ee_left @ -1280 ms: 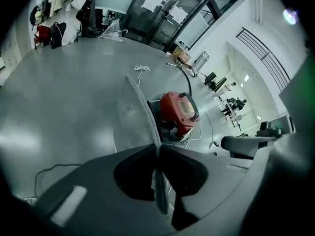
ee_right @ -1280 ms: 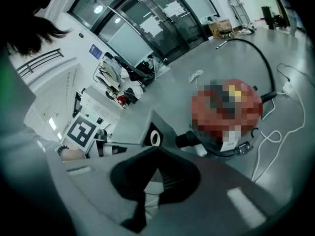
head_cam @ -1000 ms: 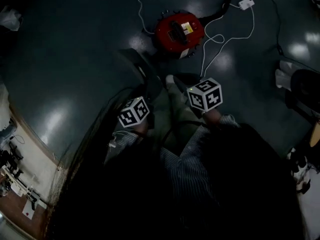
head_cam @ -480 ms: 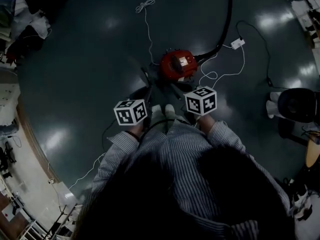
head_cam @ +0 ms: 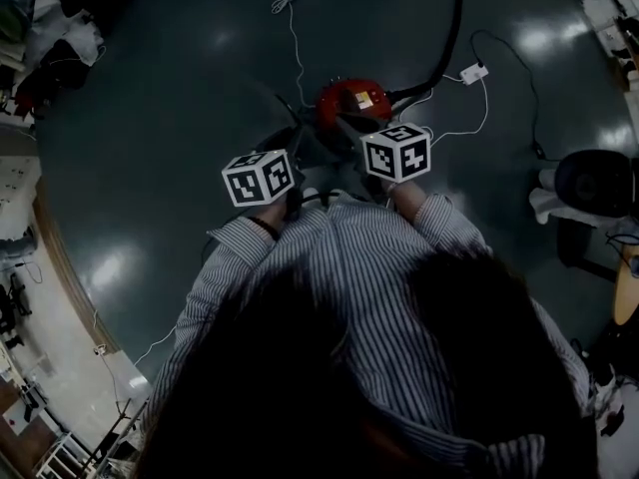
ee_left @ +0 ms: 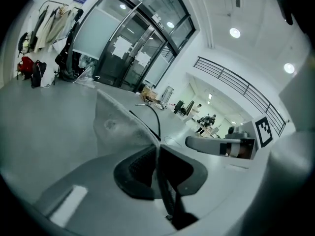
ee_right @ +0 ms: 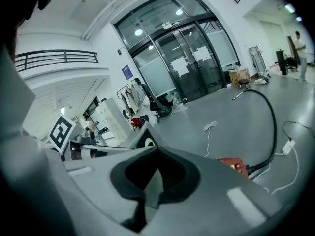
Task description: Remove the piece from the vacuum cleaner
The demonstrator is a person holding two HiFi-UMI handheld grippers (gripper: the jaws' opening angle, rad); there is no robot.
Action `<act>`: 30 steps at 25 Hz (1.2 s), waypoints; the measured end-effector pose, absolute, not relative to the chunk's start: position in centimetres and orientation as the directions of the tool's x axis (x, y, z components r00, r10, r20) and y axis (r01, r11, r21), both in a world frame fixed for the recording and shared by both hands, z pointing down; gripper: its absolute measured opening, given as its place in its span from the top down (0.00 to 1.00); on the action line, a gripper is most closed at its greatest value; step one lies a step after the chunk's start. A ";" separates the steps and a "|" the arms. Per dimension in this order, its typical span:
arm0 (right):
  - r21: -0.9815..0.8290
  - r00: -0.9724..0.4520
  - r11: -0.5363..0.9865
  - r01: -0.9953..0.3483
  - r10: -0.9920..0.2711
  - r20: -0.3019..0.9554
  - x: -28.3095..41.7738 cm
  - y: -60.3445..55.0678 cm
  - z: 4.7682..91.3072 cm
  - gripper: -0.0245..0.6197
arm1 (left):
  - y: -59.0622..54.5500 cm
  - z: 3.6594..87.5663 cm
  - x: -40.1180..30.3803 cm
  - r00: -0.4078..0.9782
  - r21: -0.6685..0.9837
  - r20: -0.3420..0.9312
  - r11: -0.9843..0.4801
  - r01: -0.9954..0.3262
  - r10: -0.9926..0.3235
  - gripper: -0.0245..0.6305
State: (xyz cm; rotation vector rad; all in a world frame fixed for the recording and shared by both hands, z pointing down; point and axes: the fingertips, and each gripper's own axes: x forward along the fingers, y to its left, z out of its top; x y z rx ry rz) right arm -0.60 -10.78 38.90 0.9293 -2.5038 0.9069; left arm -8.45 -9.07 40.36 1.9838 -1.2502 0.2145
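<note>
Vacuum cleaner [head_cam: 339, 105], red, bears a yellow label [head_cam: 364, 99], print unreadable; left hand-held gripper [ee_left: 158, 146] and right hand-held gripper [ee_right: 157, 151] pressed together.

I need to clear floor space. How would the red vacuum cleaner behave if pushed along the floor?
The red vacuum cleaner looks squat and round, so it would probably slide or roll rather than tip; no wheels are visible. The thick black hose joined to it would likely drag and swing it.
</note>
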 end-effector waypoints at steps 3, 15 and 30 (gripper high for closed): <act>-0.435 -0.732 0.595 -0.676 -0.474 0.490 -0.5 -10.6 38.7 0.96 | -8.9 40.3 -8.3 0.510 0.527 0.498 -0.222 -0.820 -0.701 0.92; -0.424 -0.726 0.600 -0.679 -0.462 0.509 -0.2 -10.2 38.9 0.96 | -8.6 40.4 -7.5 0.516 0.471 0.518 -0.276 -0.838 -0.682 0.92; -0.414 -0.722 0.605 -0.680 -0.457 0.520 -0.3 -10.9 39.2 0.96 | -9.3 40.5 -7.1 0.526 0.442 0.522 -0.314 -0.840 -0.672 0.92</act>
